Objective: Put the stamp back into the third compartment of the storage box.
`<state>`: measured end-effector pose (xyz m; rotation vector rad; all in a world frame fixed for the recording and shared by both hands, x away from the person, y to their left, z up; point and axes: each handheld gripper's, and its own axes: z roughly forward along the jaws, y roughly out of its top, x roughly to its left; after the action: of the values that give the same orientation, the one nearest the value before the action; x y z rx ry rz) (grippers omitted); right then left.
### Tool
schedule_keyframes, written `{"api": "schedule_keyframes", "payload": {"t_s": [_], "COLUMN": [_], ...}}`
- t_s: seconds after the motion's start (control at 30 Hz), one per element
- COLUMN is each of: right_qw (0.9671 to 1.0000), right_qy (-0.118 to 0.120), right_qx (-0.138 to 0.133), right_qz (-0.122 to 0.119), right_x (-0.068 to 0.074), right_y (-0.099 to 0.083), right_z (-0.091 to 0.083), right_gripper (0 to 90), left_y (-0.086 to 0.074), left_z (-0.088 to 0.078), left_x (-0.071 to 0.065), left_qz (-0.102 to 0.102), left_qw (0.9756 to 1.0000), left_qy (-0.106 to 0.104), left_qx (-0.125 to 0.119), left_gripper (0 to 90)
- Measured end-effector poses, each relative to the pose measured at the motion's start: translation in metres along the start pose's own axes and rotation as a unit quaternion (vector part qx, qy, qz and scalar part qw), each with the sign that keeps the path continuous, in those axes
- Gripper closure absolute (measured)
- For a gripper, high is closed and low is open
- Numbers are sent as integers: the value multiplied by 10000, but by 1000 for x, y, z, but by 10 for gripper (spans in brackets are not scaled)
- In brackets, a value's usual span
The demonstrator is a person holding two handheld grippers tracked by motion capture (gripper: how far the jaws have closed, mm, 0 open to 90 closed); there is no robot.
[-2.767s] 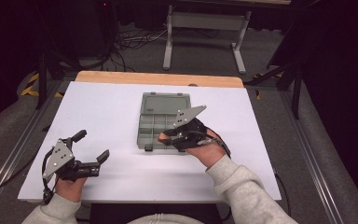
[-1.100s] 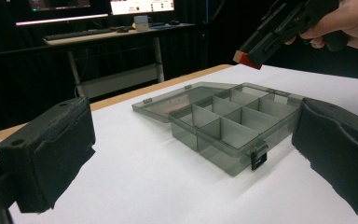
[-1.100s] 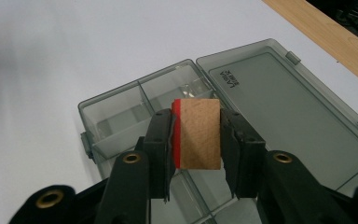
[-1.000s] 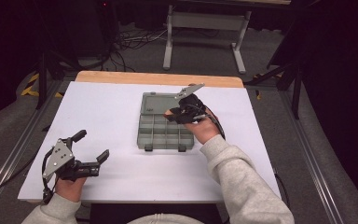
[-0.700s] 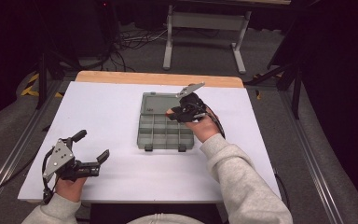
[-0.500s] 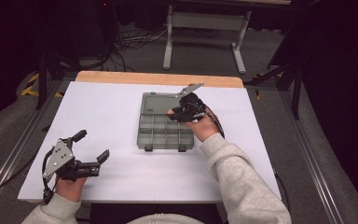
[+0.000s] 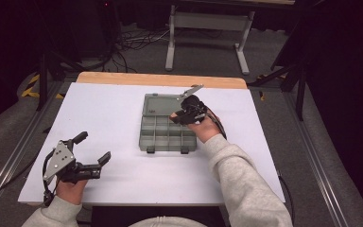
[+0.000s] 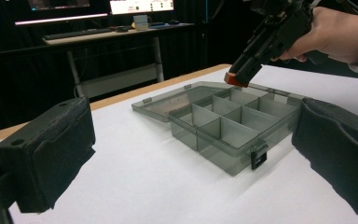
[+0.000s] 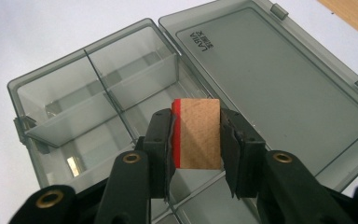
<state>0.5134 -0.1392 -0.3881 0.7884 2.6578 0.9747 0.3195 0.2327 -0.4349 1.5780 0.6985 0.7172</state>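
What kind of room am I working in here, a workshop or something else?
Likely a lab or recording studio, not a workshop: dark curtained surroundings, a desk with lit monitors behind, loose cables on the grey floor, and a white-topped table holding one compartment box.

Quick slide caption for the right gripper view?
Right claw shut on a red-edged wooden block, above the open compartment box.

My white bench [image 7: 113, 109] with a wooden far edge, grey compartment box [image 7: 163, 138] lying open on it, lid [image 7: 160, 104] flat behind
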Motion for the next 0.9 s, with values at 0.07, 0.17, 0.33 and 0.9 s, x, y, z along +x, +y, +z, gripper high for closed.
{"api": "schedule_keyframes", "payload": {"t_s": [0.07,0.17,0.33,0.9], "right_qw": [10000,10000,9999,9994], "right_qy": [-7,1,1,52], "right_qx": [32,68,149,356], "right_qz": [-4,-10,-6,-19], "right_x": [-1,-2,-5,-5], "right_y": [0,-1,-3,-5], "right_z": [1,4,8,20], "right_gripper": [661,661,661,661], "left_y": [0,0,0,0], "left_z": [0,0,0,0], "left_x": [0,0,0,0], "left_qz": [-2,-3,0,2], "left_qw": [10000,10000,10000,10000], "left_qy": [-1,7,2,1], "left_qx": [3,7,3,5], "left_gripper": [3,3,3,3]}}
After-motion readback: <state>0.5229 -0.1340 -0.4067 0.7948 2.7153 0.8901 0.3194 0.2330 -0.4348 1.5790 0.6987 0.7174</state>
